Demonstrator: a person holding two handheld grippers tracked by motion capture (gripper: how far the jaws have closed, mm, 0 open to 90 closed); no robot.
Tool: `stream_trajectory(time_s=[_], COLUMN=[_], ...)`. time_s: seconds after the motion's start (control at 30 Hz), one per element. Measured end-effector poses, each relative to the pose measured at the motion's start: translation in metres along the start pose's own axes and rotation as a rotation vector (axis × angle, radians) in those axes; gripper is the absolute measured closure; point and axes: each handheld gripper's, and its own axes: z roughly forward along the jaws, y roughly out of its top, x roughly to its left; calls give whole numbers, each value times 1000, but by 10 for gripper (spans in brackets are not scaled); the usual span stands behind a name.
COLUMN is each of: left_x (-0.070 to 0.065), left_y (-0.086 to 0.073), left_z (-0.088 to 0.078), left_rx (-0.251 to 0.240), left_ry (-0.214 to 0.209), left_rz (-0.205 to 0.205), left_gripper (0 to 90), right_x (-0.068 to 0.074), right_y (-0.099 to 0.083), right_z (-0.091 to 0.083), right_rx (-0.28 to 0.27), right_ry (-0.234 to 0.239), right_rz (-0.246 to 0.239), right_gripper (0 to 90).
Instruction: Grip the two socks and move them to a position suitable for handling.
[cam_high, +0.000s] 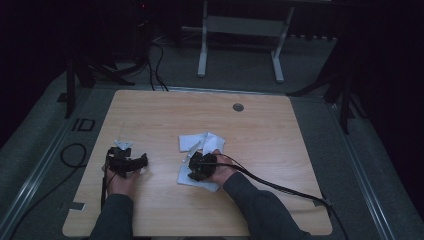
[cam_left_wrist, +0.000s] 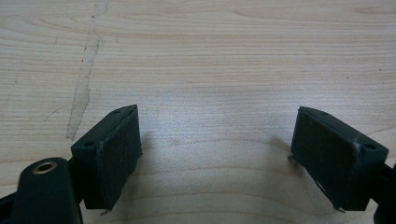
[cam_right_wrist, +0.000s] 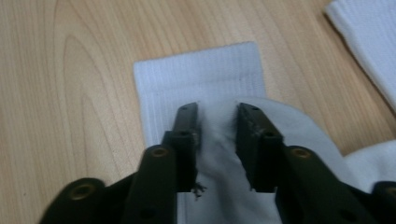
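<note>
— What was seen on the wooden tabletop (cam_high: 150, 115)?

— A white sock (cam_right_wrist: 201, 88) was seen lying flat near the middle of the tabletop, just right of centre, with a second white piece of cloth (cam_high: 212, 141) touching it on the far side.

— And the right tongs (cam_right_wrist: 215, 142)?

— They were held low over the sock, narrowed to a small gap. A ridge of the white fabric was gathered between the pads, which appeared to be pinching it.

— The left tongs (cam_left_wrist: 217, 149)?

— They were kept well apart from the sock, at the near left, spread wide over bare wood, with nothing held.
</note>
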Motion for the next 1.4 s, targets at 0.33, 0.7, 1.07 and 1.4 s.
stream_trajectory(time_s=[0.33,0.7,1.07,1.4], left_x=[0,0,0,0], left_y=[0,0,0,0], left_z=[0,0,0,0], left_rx=[0,0,1,2], left_ry=[0,0,-1,-1], left_rz=[0,0,1,1], left_gripper=[160,160,160,160], right_x=[-1,4,4,-5], right_y=[2,2,-17,-78], right_z=[-10,-49,-84,-108], right_rx=[-32,-85,-129,-144], right_ry=[-28,-79,-137,-162], right_rz=[13,9,38,161], right_gripper=[848,847,845,818])
